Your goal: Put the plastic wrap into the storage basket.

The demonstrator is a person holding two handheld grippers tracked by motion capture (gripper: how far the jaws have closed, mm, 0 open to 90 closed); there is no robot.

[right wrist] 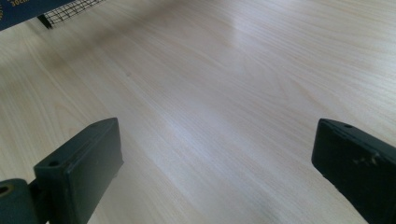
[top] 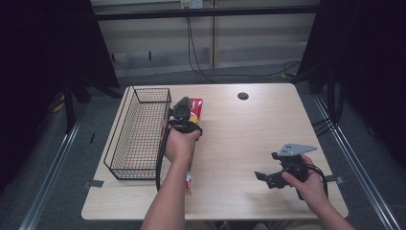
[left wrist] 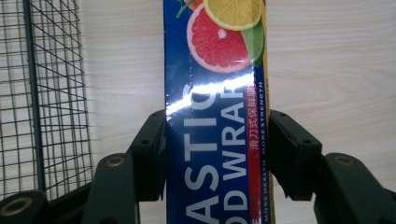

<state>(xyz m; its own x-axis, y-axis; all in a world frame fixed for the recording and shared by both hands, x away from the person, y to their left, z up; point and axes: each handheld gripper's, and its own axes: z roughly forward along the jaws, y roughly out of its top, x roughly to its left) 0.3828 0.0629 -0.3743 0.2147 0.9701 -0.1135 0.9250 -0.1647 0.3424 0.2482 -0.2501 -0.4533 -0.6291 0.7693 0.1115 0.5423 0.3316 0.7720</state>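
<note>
On the wooden table [top: 239, 134], wire basket [top: 139, 132] sits along the left edge. Plastic food wrap box [left wrist: 215, 116] lies flat just right of the basket, parallel to it. Left gripper [left wrist: 217, 140] jaws clamp the box's two long sides. Right gripper [right wrist: 215, 163], well right of the basket, jaws spread wide over bare tabletop.

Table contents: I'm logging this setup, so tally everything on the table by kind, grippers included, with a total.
Wire basket: 1
Plastic wrap box: 1
Handheld grippers: 2, the left gripper with its jaws against the box's two sides, the right gripper open over bare table
Total: 4
</note>
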